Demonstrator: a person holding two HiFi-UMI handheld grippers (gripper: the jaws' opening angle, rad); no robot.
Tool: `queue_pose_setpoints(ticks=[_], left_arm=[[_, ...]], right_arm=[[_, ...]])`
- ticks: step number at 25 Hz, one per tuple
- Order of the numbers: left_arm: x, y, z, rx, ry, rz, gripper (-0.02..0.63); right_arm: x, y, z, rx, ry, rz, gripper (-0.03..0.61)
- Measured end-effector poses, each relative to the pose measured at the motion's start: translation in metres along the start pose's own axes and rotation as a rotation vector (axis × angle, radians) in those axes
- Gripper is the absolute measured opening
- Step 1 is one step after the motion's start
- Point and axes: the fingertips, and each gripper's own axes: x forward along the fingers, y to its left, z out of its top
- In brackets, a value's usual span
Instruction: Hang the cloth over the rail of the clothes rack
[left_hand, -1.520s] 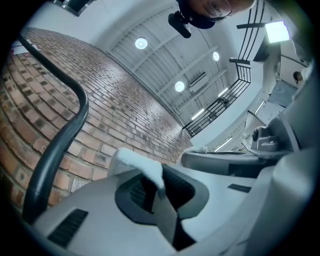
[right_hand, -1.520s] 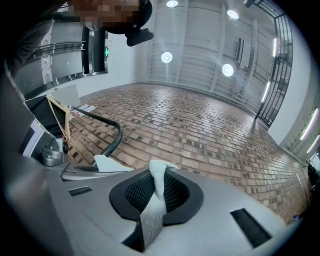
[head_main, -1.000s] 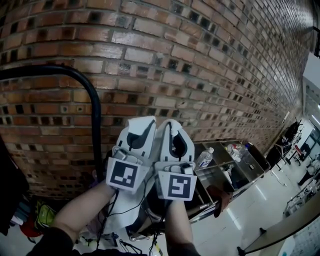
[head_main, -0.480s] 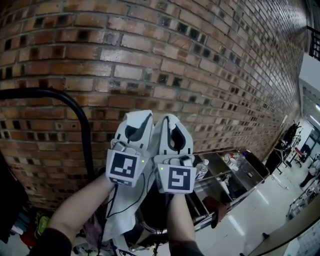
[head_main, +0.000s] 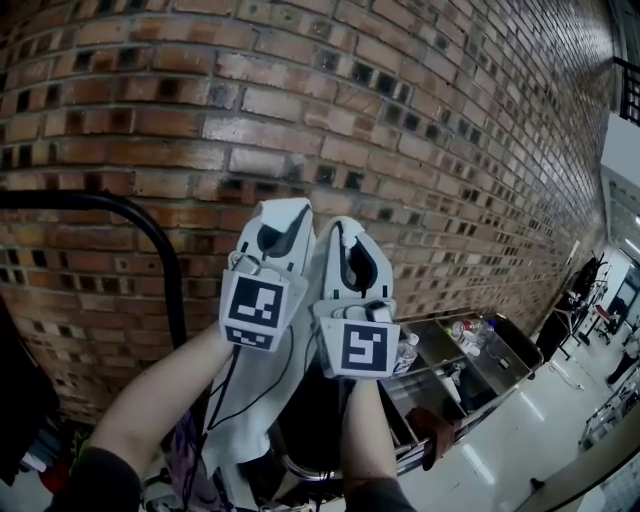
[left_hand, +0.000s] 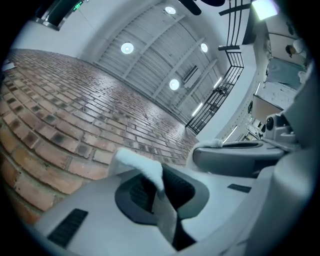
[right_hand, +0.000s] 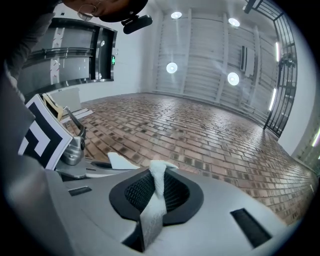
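**Q:** Progress on the hang?

**A:** My left gripper (head_main: 283, 208) and right gripper (head_main: 345, 228) each pinch the cloth (right_hand: 156, 185), side by side just right of the rail (head_main: 172, 280). Cloth dangles beneath them, not on the rail. I reckon the draping's all left.

Two smooth white plastic shells with dark oval cut-outs: the left gripper (head_main: 282, 215) and right gripper (head_main: 350, 232) each carry a cube (head_main: 253, 312) with a black-and-white square marker, thin black cables (head_main: 228, 390) trail down the forearms, and the person's got dark sleeves (head_main: 95, 482) on
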Motion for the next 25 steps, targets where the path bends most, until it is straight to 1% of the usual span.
queue_pose_setpoints(ticks=[4,8,12,13,16,17,20,25], left_arm=[[0.008,0.002,0.011,0.052,-0.016,-0.006,0.040],[0.026,0.020,0.013,0.051,0.003,0.012,0.040],[0.049,0.030,0.027,0.102,-0.013,0.012,0.040],[0.052,0.033,0.030,0.102,-0.014,0.012,0.040],[0.055,0.049,0.034,0.069,0.027,0.037,0.040],[0.055,0.055,0.036,0.070,0.044,0.045,0.040],[0.052,0.068,0.046,0.110,0.070,0.050,0.040],[0.040,0.097,0.059,0.132,0.093,0.062,0.040]], right_arm=[[0.004,-0.002,0.011,-0.001,-0.033,-0.001,0.048],[0.011,-0.004,0.019,-0.027,-0.049,-0.005,0.048],[0.017,-0.014,0.029,-0.019,-0.078,-0.018,0.047],[0.018,-0.016,0.032,-0.019,-0.086,-0.019,0.047],[0.019,-0.018,0.039,-0.006,-0.113,-0.020,0.048],[0.019,-0.017,0.041,0.000,-0.121,-0.018,0.048],[0.021,-0.009,0.043,0.007,-0.132,-0.006,0.048],[0.029,0.010,0.051,0.016,-0.153,0.009,0.048]])
